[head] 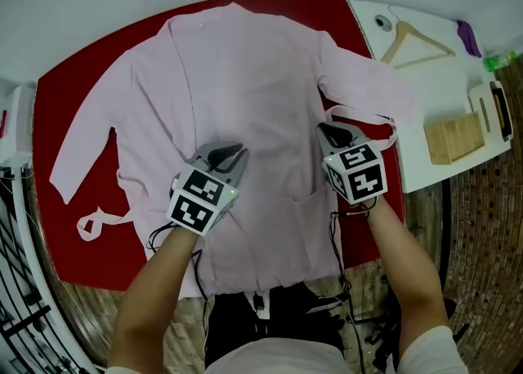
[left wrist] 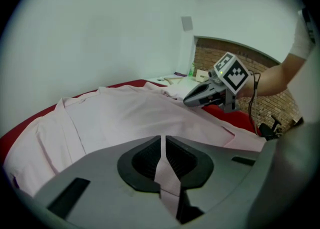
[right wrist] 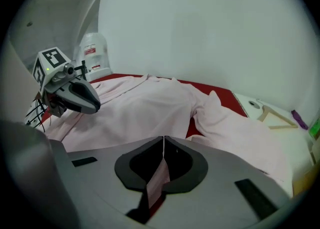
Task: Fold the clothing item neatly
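Left gripper (head: 231,154) and right gripper (head: 327,130) both have jaws clamped on the pink robe (head: 245,62), spread flat on the red desk (head: 65,86), sleeves (head: 86,131) out, so we reckon 0 folds done yet.

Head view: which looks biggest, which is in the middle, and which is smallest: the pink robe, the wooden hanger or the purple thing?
1. pink robe, by far the largest
2. wooden hanger
3. purple thing

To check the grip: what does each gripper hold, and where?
Both are shut on the pale pink cloth robe: left gripper at mid-body, right gripper near its side edge.
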Action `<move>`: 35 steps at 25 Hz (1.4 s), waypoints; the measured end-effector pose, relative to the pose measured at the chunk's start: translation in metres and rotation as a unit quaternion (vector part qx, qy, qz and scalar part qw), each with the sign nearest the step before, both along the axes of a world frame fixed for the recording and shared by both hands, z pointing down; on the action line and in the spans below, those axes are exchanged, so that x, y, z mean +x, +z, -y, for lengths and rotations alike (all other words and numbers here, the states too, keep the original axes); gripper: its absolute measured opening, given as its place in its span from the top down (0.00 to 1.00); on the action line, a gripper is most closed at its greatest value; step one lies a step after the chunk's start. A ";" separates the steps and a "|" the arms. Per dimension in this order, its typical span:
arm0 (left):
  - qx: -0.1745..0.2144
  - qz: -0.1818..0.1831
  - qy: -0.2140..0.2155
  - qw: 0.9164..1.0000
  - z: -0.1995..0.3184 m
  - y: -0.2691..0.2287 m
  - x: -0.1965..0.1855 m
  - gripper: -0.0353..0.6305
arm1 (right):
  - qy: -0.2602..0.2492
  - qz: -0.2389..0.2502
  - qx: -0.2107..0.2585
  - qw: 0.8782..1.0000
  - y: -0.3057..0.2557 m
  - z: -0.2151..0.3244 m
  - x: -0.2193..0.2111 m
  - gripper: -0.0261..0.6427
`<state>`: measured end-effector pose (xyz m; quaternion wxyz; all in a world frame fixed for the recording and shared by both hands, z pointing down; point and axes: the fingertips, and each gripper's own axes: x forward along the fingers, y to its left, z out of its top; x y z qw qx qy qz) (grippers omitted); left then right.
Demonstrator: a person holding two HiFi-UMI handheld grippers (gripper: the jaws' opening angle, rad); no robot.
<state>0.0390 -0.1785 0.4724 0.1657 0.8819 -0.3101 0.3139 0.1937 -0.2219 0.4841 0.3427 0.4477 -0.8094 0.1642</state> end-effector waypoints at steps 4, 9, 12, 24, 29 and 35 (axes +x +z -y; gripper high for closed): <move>-0.038 0.028 0.027 0.999 -0.017 0.025 -0.001 0.92 | -0.008 -0.024 -0.013 1.000 0.019 -0.008 0.004 0.93; -0.064 0.046 0.014 0.997 -0.024 0.047 -0.021 0.93 | -0.016 -0.030 -0.009 0.999 0.023 -0.006 0.016 0.93; -0.059 0.051 0.014 0.997 -0.023 0.047 -0.021 0.94 | 0.005 -0.053 0.001 0.999 0.023 -0.001 0.033 0.93; -0.015 0.038 -0.032 0.999 -0.030 0.010 -0.024 0.93 | 0.024 -0.026 0.033 0.999 -0.012 -0.022 0.046 0.94; 0.005 0.015 -0.051 0.999 -0.052 -0.021 -0.033 0.93 | 0.001 0.011 0.044 0.999 -0.040 -0.044 0.013 0.94; -0.008 0.001 -0.096 0.995 -0.089 -0.020 -0.094 0.93 | -0.074 0.040 0.028 0.996 -0.041 -0.071 -0.076 0.93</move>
